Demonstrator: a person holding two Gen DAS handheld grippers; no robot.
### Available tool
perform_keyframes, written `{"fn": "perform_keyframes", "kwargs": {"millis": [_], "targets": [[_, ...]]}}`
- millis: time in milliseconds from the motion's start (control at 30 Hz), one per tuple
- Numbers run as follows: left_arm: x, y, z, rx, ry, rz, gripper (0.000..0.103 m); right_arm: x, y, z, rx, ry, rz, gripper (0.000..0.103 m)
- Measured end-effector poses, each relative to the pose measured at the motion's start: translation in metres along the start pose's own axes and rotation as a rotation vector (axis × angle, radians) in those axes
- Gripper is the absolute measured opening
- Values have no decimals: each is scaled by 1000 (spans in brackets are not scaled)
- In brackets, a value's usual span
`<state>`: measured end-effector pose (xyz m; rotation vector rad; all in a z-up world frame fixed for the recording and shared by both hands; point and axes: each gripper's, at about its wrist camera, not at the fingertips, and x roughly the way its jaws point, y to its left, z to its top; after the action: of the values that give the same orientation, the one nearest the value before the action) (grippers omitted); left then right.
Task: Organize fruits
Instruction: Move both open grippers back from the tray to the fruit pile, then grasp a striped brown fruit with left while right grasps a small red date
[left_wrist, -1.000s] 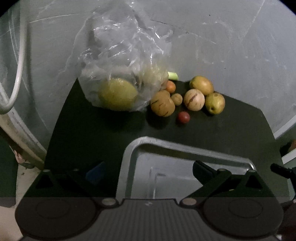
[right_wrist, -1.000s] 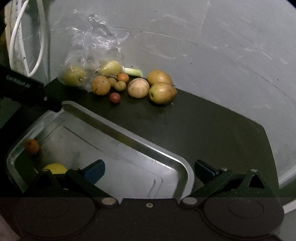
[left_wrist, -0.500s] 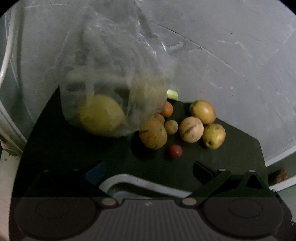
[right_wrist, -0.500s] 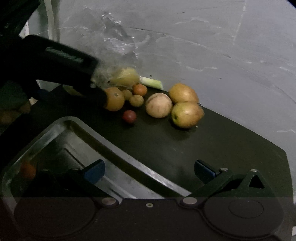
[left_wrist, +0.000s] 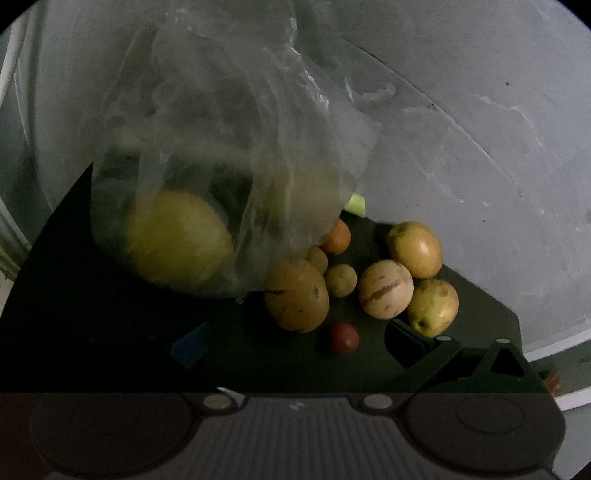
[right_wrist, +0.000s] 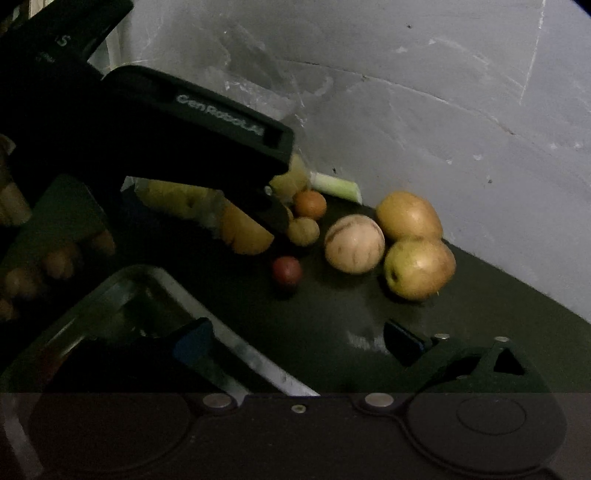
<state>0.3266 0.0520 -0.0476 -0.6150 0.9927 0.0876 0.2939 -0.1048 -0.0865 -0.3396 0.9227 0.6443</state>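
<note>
In the left wrist view, a crumpled clear plastic bag (left_wrist: 236, 155) fills the upper left, blurred, with a large yellow-green round fruit (left_wrist: 177, 238) showing through its lower part. The bag rests on a dark green tabletop (left_wrist: 110, 325) against a grey scratched wall (left_wrist: 461, 110). The left gripper (left_wrist: 295, 341) stands released, its blue-padded fingers spread wide with nothing between them.

To the right of the bag lies a loose cluster of fruit: a big orange-brown round fruit (left_wrist: 297, 295) touching the bag's edge, a small orange citrus (left_wrist: 337, 236) behind it, a small greenish-yellow ball (left_wrist: 340, 280), a small dark red fruit (left_wrist: 343, 338) nearest the camera, a pale striped round melon (left_wrist: 385, 288), and two yellow-brown pears (left_wrist: 415, 249) (left_wrist: 433, 306) just beside it.

In the right wrist view, the left gripper's black body (right_wrist: 155, 140) reaches in from the left over the bag. A shiny metal tray (right_wrist: 207, 314) sits at lower left, well apart from the cluster. The right gripper (right_wrist: 297, 343) is also released and empty, its fingers wide.
</note>
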Motion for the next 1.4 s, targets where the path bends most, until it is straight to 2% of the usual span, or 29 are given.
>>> {"fn": "perform_keyframes", "kwargs": {"millis": [267,367,433,500,733,800,1067,1167,1233,1400], "targets": [[4,4,5,-29,-2,-32,99,14,-2,11,-21,-17,23,79],[8,5,5,-30,6,-40,92,18,-2,14,-32,-17,28,73],[11,6,5,-38,14,-48,88,22,-2,16,-32,-9,32,63],[10,8,6,-44,16,-53,83,24,-2,19,-31,-6,38,58],[8,11,8,-60,1,-46,70,31,-4,24,-24,2,61,47],[9,12,9,-85,-10,-34,62,33,-5,25,-14,9,69,40],[10,16,12,-118,-23,-32,58,39,-6,28,-2,25,83,31],[12,15,13,-124,-30,-28,53,42,-7,29,-3,34,85,25],[17,13,14,-127,-32,-19,46,42,-7,29,6,32,88,25],[19,12,13,-124,-36,-13,44,40,-8,30,14,33,86,24]]}}
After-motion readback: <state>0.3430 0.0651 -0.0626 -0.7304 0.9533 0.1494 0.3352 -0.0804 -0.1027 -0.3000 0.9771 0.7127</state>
